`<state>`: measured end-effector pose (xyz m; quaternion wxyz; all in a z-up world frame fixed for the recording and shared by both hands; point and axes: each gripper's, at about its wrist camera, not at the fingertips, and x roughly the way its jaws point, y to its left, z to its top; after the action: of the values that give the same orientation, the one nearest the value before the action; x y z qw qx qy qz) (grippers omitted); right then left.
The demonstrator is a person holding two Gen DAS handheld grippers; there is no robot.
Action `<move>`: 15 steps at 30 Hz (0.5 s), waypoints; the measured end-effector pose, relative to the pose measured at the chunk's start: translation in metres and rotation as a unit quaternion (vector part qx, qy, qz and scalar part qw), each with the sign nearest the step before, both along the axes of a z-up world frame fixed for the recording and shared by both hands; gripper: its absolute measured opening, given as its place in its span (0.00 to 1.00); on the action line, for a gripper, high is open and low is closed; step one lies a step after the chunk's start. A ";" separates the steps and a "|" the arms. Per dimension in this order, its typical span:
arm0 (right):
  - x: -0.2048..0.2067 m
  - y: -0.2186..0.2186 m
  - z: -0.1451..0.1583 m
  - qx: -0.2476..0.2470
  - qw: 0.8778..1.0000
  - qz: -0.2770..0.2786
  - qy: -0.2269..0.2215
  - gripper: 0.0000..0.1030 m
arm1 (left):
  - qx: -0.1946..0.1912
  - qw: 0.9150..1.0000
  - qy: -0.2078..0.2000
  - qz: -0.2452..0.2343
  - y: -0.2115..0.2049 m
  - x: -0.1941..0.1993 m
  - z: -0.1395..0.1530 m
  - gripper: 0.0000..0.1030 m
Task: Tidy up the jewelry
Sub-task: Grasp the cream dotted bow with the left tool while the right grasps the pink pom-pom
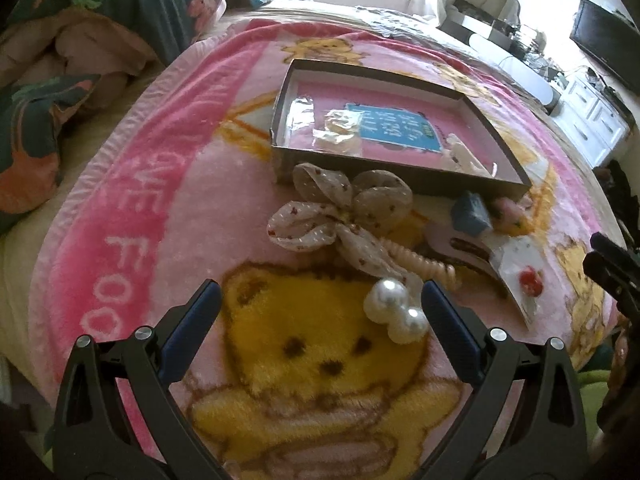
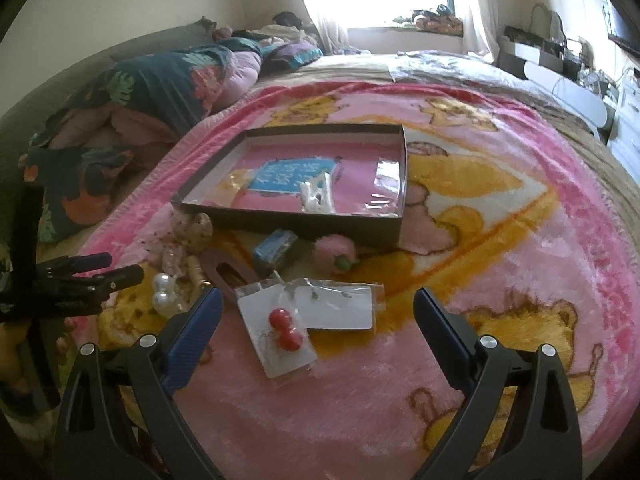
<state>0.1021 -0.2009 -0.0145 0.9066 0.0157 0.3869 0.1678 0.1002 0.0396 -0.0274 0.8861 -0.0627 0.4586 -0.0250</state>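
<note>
A shallow dark box (image 1: 400, 178) (image 2: 288, 222) lies on the pink bear blanket and holds a white hair clip (image 1: 466, 156) (image 2: 318, 196) and a clear packet (image 1: 340, 128). In front of it lie a spotted fabric bow (image 1: 340, 212), a pearl bow (image 1: 396, 310) (image 2: 164, 294), a peach spiral tie (image 1: 420, 260), a pink clip (image 1: 460, 246) (image 2: 226, 274), a blue block (image 1: 472, 212) (image 2: 276, 252), a pink pompom (image 2: 334, 254) and red bead earrings on a card (image 2: 286, 328). My left gripper (image 1: 320, 304) is open, the pearl bow by its right finger. My right gripper (image 2: 318, 308) is open around the earring cards.
A folded floral quilt (image 1: 100, 20) (image 2: 140, 92) lies at the bed's far left. A white dresser (image 1: 592, 116) and a dark screen (image 1: 604, 40) stand at the right. A second white card (image 2: 340, 308) lies beside the earring card. The blanket (image 2: 480, 280) spreads to the right.
</note>
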 end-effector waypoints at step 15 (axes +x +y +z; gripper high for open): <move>0.060 0.008 -0.035 -0.015 0.999 -0.001 0.051 0.85 | -0.030 0.999 0.041 0.003 0.007 0.058 -0.030 0.91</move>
<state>0.1624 -0.1928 -0.0499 0.8858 0.0112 0.4354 0.1603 0.1577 0.0471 -0.0572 0.8642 -0.0918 0.4936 -0.0334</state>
